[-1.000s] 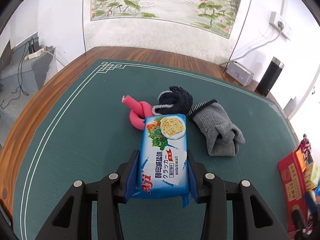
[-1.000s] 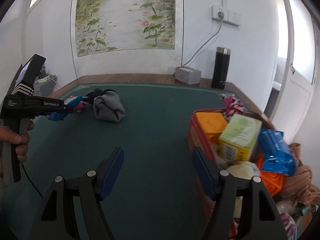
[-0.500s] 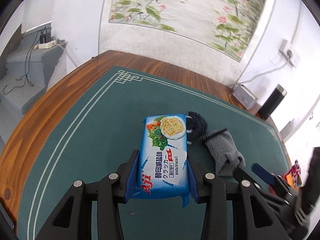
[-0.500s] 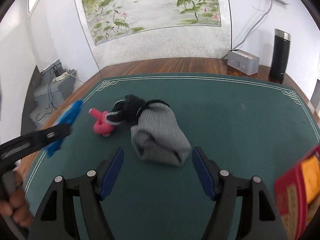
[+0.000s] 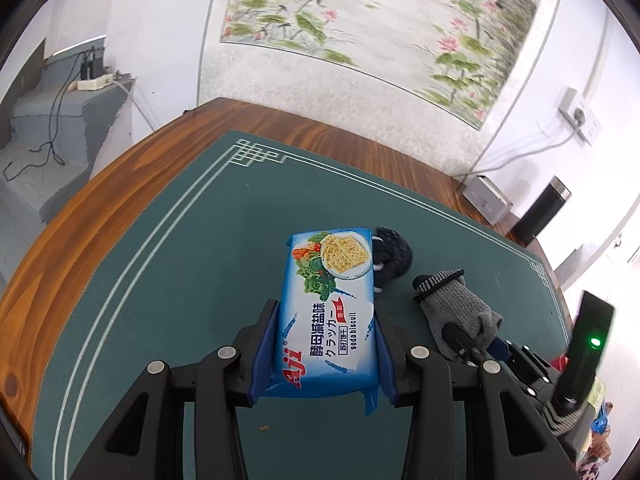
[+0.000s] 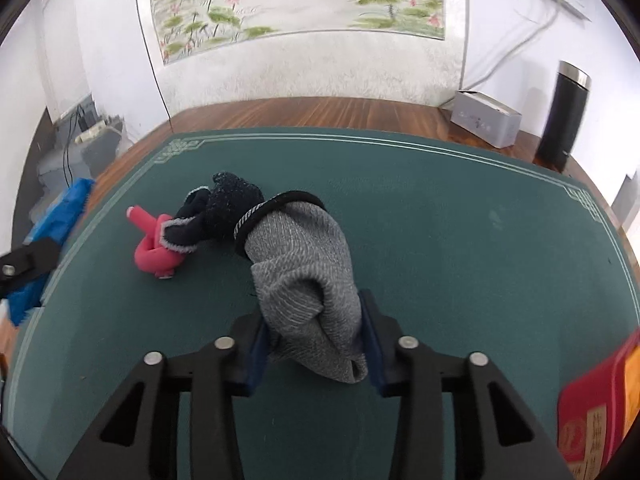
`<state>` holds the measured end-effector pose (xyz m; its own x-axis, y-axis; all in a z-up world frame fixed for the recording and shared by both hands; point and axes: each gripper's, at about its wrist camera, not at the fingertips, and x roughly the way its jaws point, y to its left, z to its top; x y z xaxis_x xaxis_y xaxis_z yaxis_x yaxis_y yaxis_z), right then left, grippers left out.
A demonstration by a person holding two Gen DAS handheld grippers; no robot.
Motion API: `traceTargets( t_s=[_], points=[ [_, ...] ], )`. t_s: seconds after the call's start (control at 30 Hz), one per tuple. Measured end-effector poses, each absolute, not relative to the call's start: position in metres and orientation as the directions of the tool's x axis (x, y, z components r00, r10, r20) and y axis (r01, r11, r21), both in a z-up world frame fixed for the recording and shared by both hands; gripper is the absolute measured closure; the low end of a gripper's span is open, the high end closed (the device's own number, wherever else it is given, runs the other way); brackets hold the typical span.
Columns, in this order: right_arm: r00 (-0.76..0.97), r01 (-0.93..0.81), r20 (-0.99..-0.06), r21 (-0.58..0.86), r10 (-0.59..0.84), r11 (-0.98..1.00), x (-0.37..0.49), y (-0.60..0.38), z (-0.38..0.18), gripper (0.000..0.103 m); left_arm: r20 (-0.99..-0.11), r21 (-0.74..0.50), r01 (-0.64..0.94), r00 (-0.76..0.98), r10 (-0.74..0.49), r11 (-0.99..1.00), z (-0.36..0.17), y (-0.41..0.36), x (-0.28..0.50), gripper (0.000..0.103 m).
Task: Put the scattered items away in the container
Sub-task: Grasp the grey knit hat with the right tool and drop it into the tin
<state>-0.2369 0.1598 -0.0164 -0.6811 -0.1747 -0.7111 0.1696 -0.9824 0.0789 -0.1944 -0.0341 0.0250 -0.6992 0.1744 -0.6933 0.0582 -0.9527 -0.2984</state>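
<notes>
Right hand-held gripper (image 6: 314, 334) moved in — pads now squeezing grey glove (image 6: 304, 276); left (image 5: 325, 354) clamps biscuit pack (image 5: 330, 304).

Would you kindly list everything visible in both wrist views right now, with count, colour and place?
Biscuit pack: one, blue, between the left gripper's fingers.
Grey sock: one, grey with black cuff, on the mat, its near end between the right gripper's fingers.
Dark sock: one, navy, touching the grey sock's cuff.
Pink foam roller: one, twisted, left of the dark sock.
Mat: one, green with pale border, covering the wooden table.
Red container: one, at the right edge, mostly cut off.
Black flask: one, upright, far right corner.
Grey box: one, beside the flask.
Left gripper: black, blue pads.
Right gripper: same.
</notes>
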Motion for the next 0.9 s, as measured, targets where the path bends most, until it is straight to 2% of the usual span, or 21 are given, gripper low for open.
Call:
traceTargets(
  t_s=[0.23, 0.37, 0.47, 0.63, 0.9],
  points=[
    [-0.751, 0.129, -0.628, 0.162, -0.203, -0.978, -0.167, 0.209, 0.016, 0.062, -0.685, -0.287, -0.004, -0.698, 0.208, -0.958, 0.030, -0.011, -0.187, 0.058],
    [-0.810, 0.041, -0.572, 0.166, -0.130, -0.985, -0.119, 0.262, 0.048, 0.062, -0.691, -0.281, -0.050, -0.682, 0.239, -0.958, 0.028, 0.007, -0.182, 0.058],
    [-0.825, -0.048, -0.563, 0.149, -0.045, -0.988, -0.092, 0.304, 0.066, 0.062, -0.697, -0.280, -0.089, -0.666, 0.266, -0.956, 0.026, 0.022, -0.179, 0.058],
    [-0.805, -0.203, -0.585, 0.110, 0.102, -0.973, -0.071, 0.369, 0.083, 0.062, -0.696, -0.261, -0.132, -0.661, 0.281, -0.956, 0.028, 0.040, -0.171, 0.058],
    [-0.726, -0.273, -0.675, 0.109, 0.130, -0.956, -0.097, 0.414, 0.074, 0.062, -0.696, -0.258, -0.159, -0.654, 0.297, -0.953, 0.030, 0.051, -0.166, 0.058]
  ],
)
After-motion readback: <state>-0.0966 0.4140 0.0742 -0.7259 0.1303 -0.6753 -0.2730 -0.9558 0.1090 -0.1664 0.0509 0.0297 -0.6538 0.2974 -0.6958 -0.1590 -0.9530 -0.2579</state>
